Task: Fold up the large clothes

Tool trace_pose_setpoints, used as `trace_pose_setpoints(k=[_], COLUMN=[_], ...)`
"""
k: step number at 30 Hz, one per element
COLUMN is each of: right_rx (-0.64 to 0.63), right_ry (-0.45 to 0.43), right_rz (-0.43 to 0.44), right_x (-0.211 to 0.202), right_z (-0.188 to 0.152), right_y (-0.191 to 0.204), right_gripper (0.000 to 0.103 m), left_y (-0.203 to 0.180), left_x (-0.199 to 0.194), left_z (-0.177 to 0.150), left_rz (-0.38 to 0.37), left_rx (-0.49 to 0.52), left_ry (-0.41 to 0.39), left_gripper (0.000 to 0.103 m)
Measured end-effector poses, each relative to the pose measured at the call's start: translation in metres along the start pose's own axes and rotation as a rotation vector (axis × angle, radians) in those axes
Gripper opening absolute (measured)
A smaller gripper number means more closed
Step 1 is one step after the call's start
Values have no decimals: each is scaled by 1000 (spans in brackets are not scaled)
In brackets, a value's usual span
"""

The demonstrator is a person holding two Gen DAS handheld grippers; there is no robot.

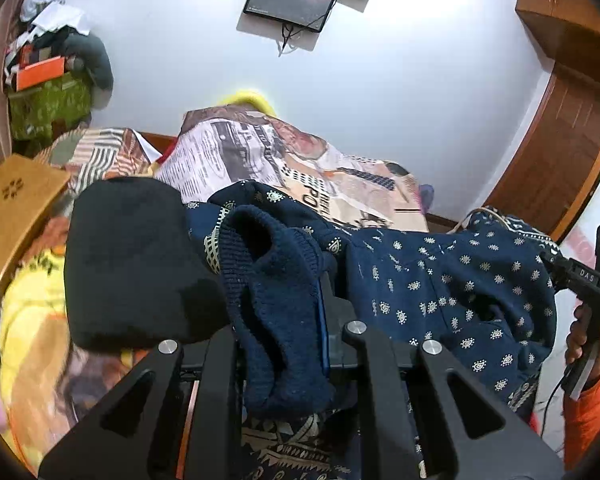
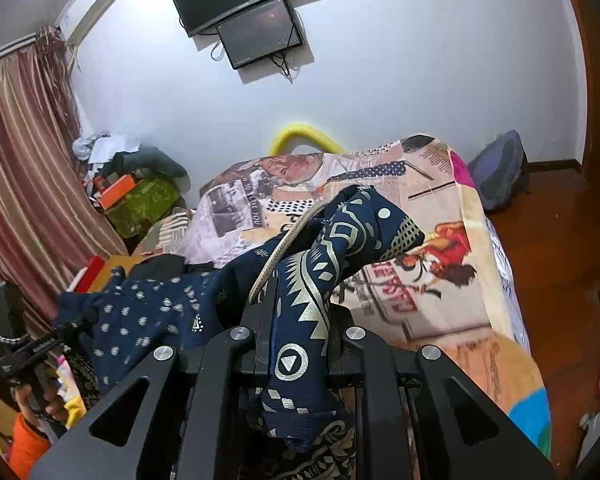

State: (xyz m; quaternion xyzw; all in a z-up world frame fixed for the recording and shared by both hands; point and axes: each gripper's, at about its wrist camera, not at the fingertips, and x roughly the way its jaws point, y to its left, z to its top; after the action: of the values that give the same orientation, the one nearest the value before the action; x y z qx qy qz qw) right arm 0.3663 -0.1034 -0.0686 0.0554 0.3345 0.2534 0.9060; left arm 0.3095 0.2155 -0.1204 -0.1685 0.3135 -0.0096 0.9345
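A large navy garment with small cream motifs hangs stretched between both grippers above the bed. My left gripper is shut on its ribbed navy knit edge, which covers the fingertips. In the right wrist view my right gripper is shut on a part with a bold cream geometric print and a cord. The right gripper shows at the right edge of the left wrist view, pinching the cloth. The left gripper shows at the left of the right wrist view, held by a hand with an orange sleeve.
Below lies the bed with a newspaper-print blanket. A black cloth sits by the left gripper. Clutter with a green bag and a curtain are at the left. Two screens hang on the wall. A backpack lies on the wooden floor.
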Motion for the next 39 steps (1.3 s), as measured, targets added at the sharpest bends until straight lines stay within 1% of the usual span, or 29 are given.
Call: trace_pose_setpoints(k=[4,7,8,11,13,15,17,18,20,21,25,28,33,34,36,38,39], right_rx=[11,16,22,71,110,131,144,144,130,123,81,48,-14,-32,-54,-75,-89], right_ry=[71,128,152,208,221,216,231,238,250,254,243,229,199,187,163,136,124], right_rz=[-29,-62,-79,-86,-63,-56,-63,-67,-79,-84,-118,-124,-132,-128,-122,-122,-126], right_x=[47,77,91,113,116,112,104,104,94,92,61,34,-9,-23,-43,-60,-68], right_z=[-4,-13,-20,-34,-39,-39,-38,-38,-37,-37,-38,-42,-48,-50,-54,-58,-61], right_y=[-13,-27,-35,-56,-67,-71,-73,-73,-70,-69,-59,-48,-28,-21,-11,-2,2], right_gripper=[13,13,13,14,16,18,24,25,25,25,25,26,26,27,34,43,44], left_y=[17,38,45,68,79,84,84,81,77,75,67,65,54,50,43,34,32], left_x=[44,76,86,117,132,143,147,144,136,131,110,91,45,34,12,-10,-17], left_z=[4,1,-2,-16,-26,-34,-39,-40,-40,-39,-39,-41,-45,-47,-50,-55,-57], left_rz=[49,59,73,94,96,90,89,95,120,134,182,187,180,186,211,224,227], left_rx=[19,-16,-28,-60,-76,-80,-63,-51,-35,-31,-12,-18,-10,0,32,64,72], left_ry=[47,86,99,157,203,251,273,274,270,270,264,256,232,225,206,187,180], left_gripper=[13,13,14,14,16,18,20,20,27,28,28,28,28,28,28,28,28])
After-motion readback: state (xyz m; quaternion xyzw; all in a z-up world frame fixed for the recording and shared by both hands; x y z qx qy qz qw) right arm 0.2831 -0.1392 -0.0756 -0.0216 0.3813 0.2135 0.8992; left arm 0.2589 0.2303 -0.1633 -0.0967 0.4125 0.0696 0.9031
